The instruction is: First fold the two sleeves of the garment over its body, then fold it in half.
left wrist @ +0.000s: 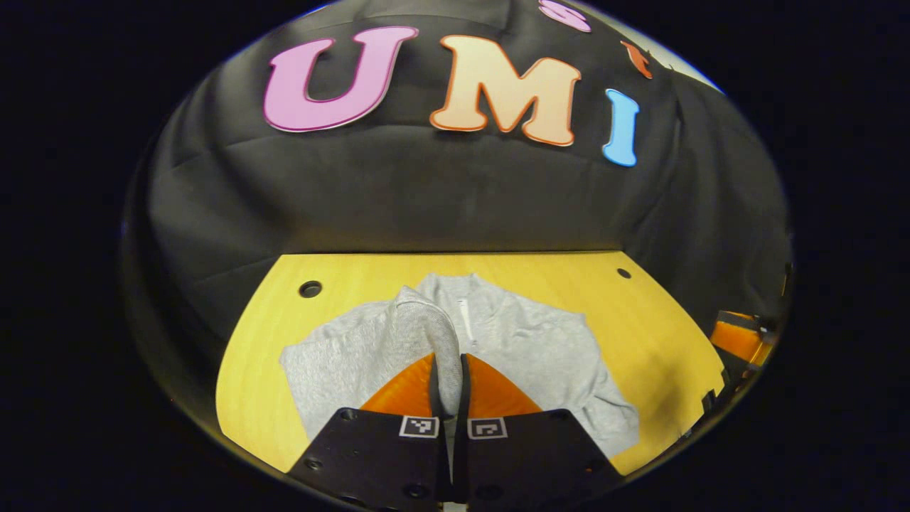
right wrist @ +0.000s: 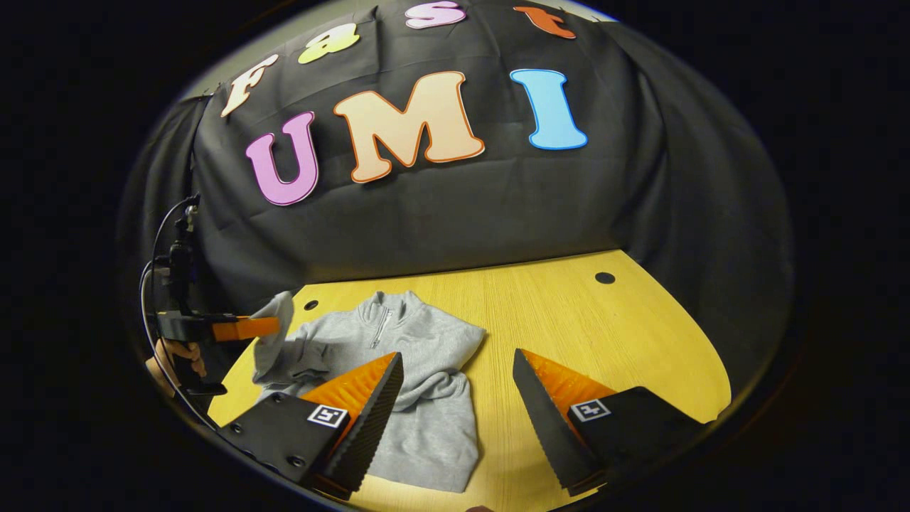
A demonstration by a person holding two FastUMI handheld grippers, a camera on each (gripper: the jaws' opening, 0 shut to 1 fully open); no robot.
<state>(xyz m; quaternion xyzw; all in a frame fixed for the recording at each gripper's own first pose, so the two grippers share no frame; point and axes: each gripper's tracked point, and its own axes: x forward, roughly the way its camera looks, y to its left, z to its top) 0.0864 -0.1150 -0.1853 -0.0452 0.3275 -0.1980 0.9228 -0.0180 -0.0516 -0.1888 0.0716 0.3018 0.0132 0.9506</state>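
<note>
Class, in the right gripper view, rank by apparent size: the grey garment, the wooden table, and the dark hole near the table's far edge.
1. Wooden table, largest.
2. Grey garment, covering part of its left side.
3. Dark hole, smallest by far; distance shrinks it somewhat.

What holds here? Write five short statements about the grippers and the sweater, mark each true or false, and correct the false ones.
1. The left gripper is shut on a sleeve of the sweater. True.
2. The right gripper holds the other sleeve. False: its fingers are wide apart and hold nothing.
3. The sweater is grey with a short zip at the collar. True.
4. The sweater is already folded in half. False: one sleeve is lifted in the left gripper, and the body is still spread out.
5. The table is white. False: it is yellow wood.
</note>
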